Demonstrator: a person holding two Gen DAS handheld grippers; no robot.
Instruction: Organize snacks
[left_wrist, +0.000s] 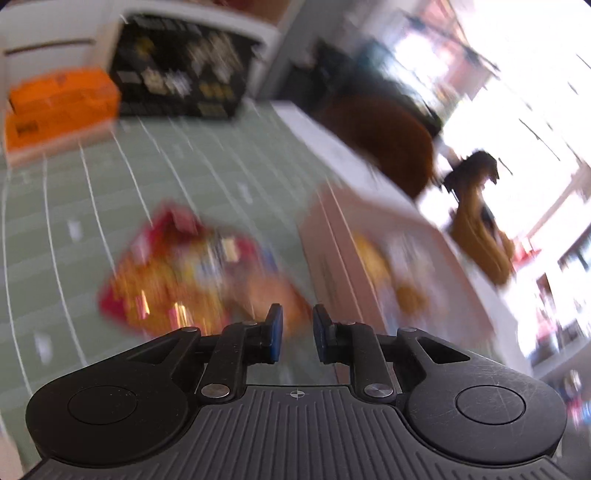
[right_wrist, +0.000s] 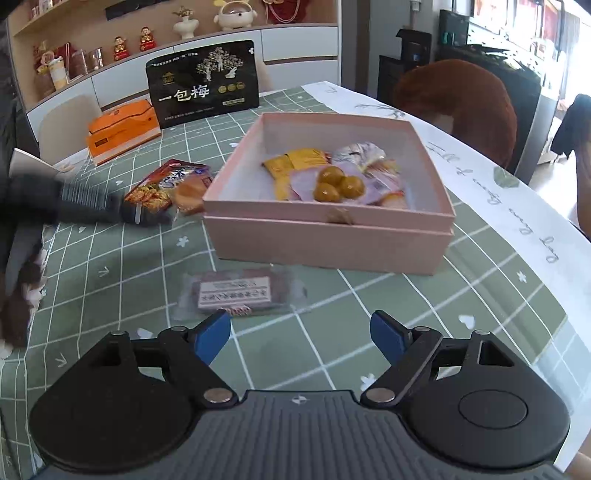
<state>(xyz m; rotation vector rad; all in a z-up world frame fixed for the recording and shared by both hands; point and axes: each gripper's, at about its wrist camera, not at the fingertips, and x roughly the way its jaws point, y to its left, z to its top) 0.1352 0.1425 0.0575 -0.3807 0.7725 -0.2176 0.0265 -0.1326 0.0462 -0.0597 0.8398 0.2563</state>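
Observation:
An open pink box (right_wrist: 328, 216) on the green checked tablecloth holds yellow, purple and clear snack packets (right_wrist: 332, 181). Left of it lie a red snack bag (right_wrist: 162, 184) and a round brown cake in a clear wrapper (right_wrist: 190, 194). In the right wrist view my left gripper (right_wrist: 147, 218) reaches in from the left to that wrapper's edge. Its own view is blurred: the left gripper (left_wrist: 297, 317) has narrow jaws pinching clear wrapper, the cake (left_wrist: 273, 295) just ahead, the red bag (left_wrist: 166, 273) beyond. My right gripper (right_wrist: 299, 321) stands open just short of a flat purple packet (right_wrist: 240, 295).
A black upright snack bag (right_wrist: 201, 85) and two stacked orange boxes (right_wrist: 122, 129) stand at the table's far side. A white runner (right_wrist: 498, 184) covers the right edge, with a brown chair back (right_wrist: 458, 99) behind it. A person's sleeve (right_wrist: 18, 295) is at the left.

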